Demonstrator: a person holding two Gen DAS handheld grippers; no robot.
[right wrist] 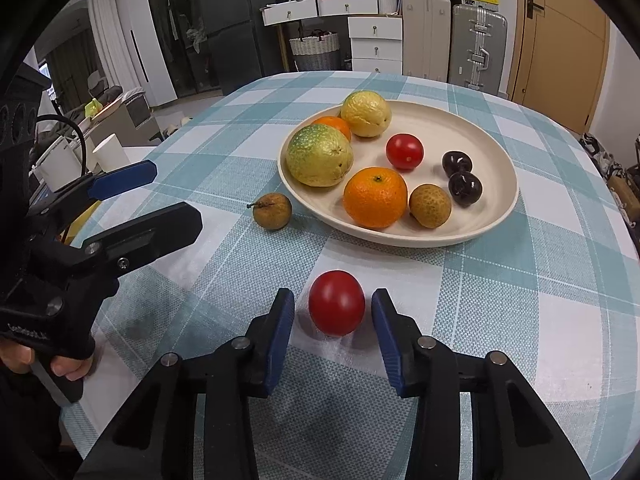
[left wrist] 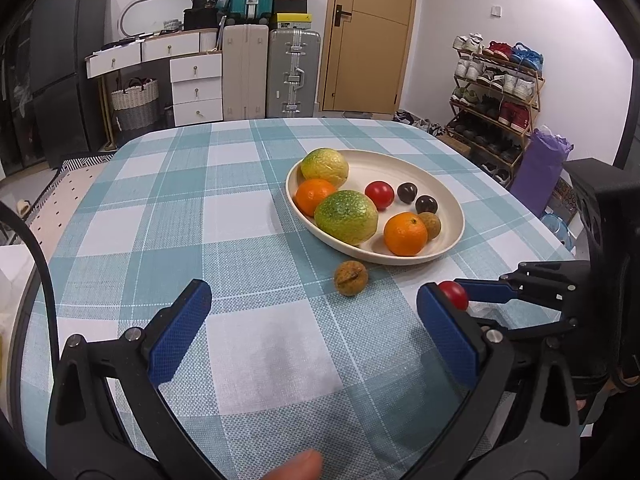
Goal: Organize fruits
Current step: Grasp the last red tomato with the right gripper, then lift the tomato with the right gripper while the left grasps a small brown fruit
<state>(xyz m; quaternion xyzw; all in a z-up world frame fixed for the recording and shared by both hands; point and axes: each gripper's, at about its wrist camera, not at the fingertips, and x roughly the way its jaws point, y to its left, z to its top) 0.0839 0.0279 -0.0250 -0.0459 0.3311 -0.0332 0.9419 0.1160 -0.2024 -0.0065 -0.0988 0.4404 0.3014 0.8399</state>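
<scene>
My right gripper (right wrist: 333, 312) sits low over the counter (right wrist: 500, 304), level and pointing toward the plate (right wrist: 472, 128); its jaws are parted with a red tomato (right wrist: 337, 303) resting on the checked cloth between them, a small gap showing on each side, so nothing is gripped. Ahead of those jaws and slightly left lies a loose brown longan (right wrist: 273, 211), just beside the plate's near rim. On the plate I see two green-yellow guavas, two oranges, a second tomato, another longan and two dark fruits. My left gripper (left wrist: 312, 304) is held off to the left of the right one, raised a little and angled across the counter, jaws spread wide around bare cloth; the longan (left wrist: 351, 277) lies beyond them. My thumb shows at the bottom edge of the left wrist view. Embossed lettering on the left gripper's body is too blurred to read.
</scene>
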